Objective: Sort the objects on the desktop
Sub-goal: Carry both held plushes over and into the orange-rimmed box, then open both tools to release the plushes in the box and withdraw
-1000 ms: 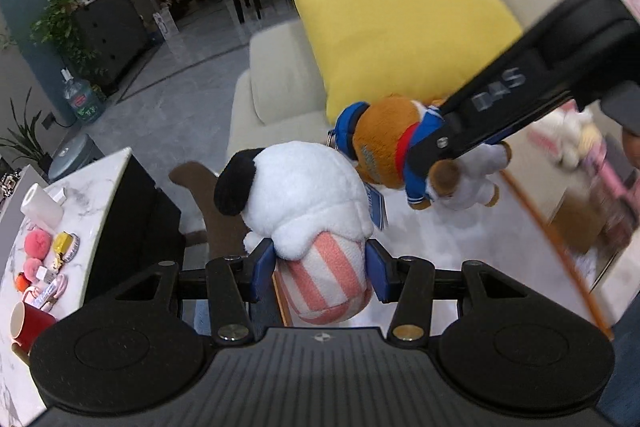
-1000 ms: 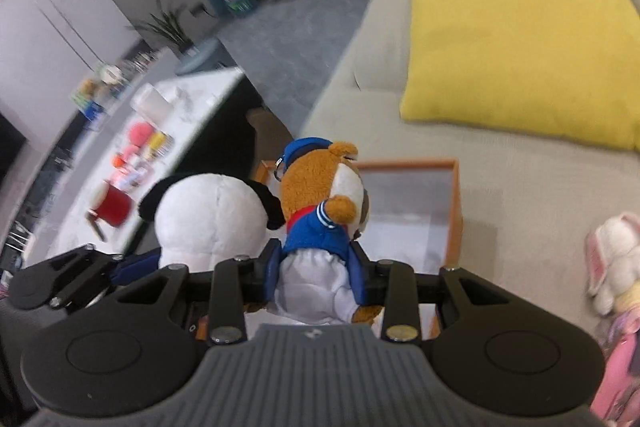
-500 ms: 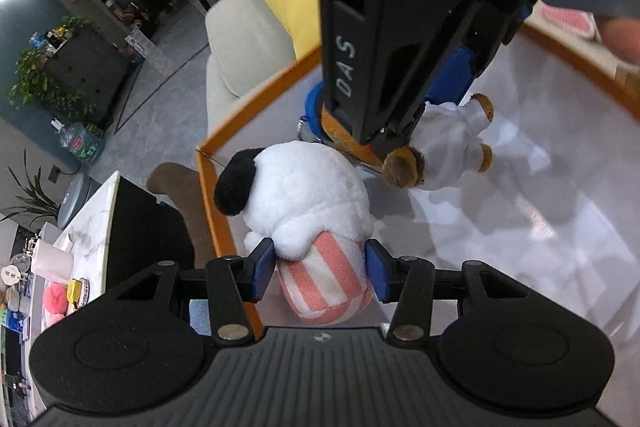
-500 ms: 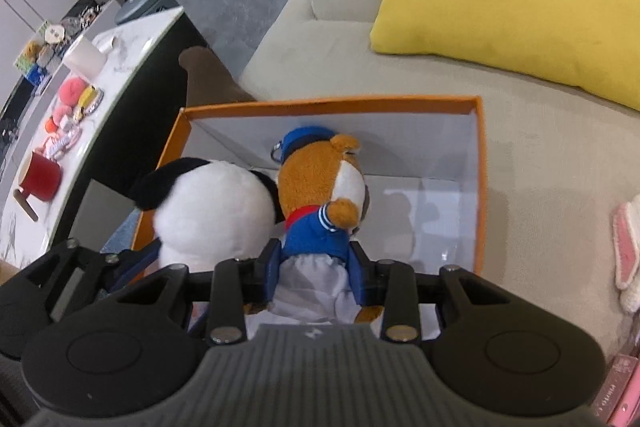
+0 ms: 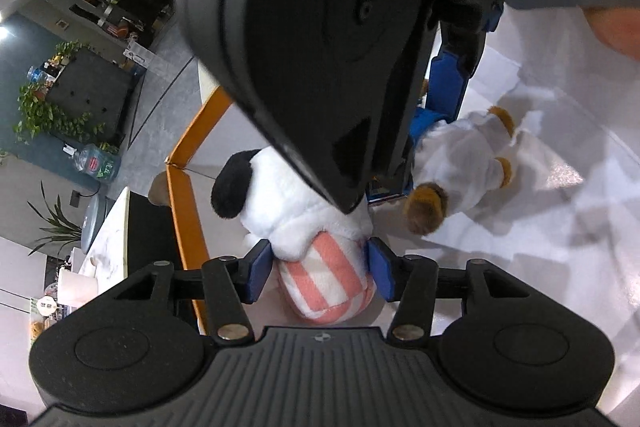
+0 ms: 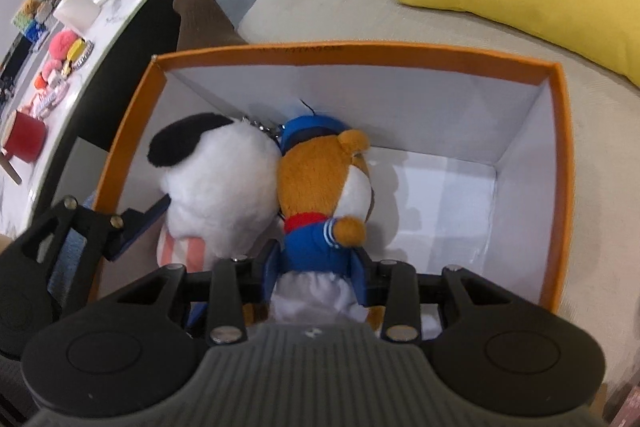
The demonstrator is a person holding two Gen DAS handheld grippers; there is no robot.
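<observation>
Inside the orange box point(image 6: 560, 163), the left gripper point(image 5: 320, 267) clamps the white dog plush point(image 5: 288, 195) while the right gripper point(image 6: 318, 277) clamps the sailor bear plush point(image 6: 320, 183), the 2 toys touching.

The right half of the orange box point(image 6: 558, 163) floor is open for entry from above. The left half is blocked by the white plush point(image 6: 216, 187) and bear plush point(image 6: 320, 183), pressed together against the back wall.

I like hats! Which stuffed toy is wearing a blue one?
The brown bear in the sailor shirt wears it; the white dog beside it has only a black ear.
</observation>
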